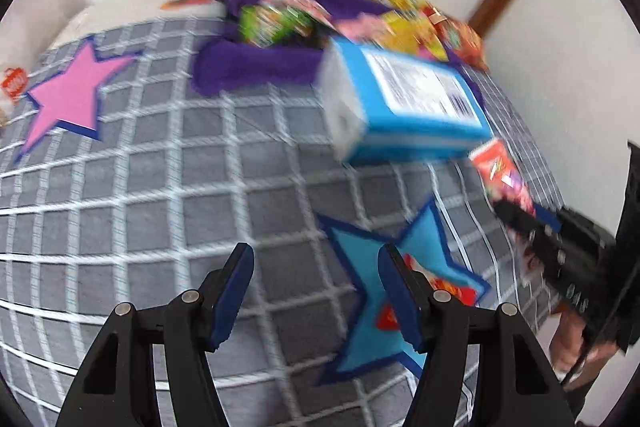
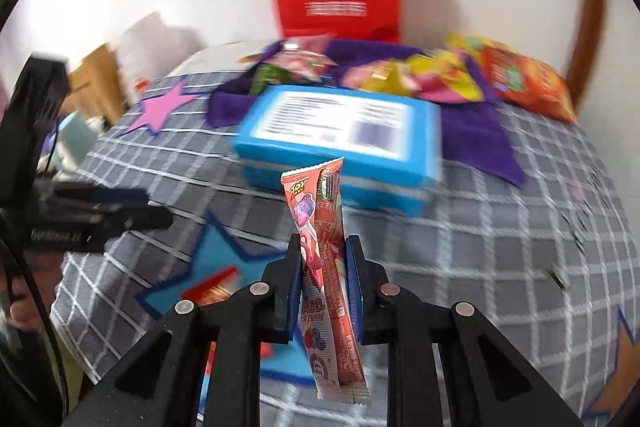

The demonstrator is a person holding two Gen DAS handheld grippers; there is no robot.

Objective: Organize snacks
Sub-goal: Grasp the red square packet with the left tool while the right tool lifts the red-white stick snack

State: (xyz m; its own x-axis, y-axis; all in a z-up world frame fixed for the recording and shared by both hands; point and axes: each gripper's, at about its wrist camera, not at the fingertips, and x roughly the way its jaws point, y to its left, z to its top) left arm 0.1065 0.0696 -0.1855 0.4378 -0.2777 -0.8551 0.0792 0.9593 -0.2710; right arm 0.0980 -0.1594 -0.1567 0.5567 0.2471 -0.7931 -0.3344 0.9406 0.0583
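Lollipop packet (image 2: 326, 259) sits clamped upright in right gripper (image 2: 323, 275), lifted off the checked cloth (image 2: 480, 247). Ahead of it: blue box (image 2: 340, 135), then purple tray (image 2: 472, 131) w/ several snacks already in. Left gripper (image 1: 316, 291) is spread wide, holding nothing. Roughly midway imo; packet, box, another wrapper on blue star (image 1: 360, 307) not yet sorted.

A red lollipop packet (image 2: 328, 259) stands upright, pinched mid-length, near a flat blue box (image 2: 340, 143).
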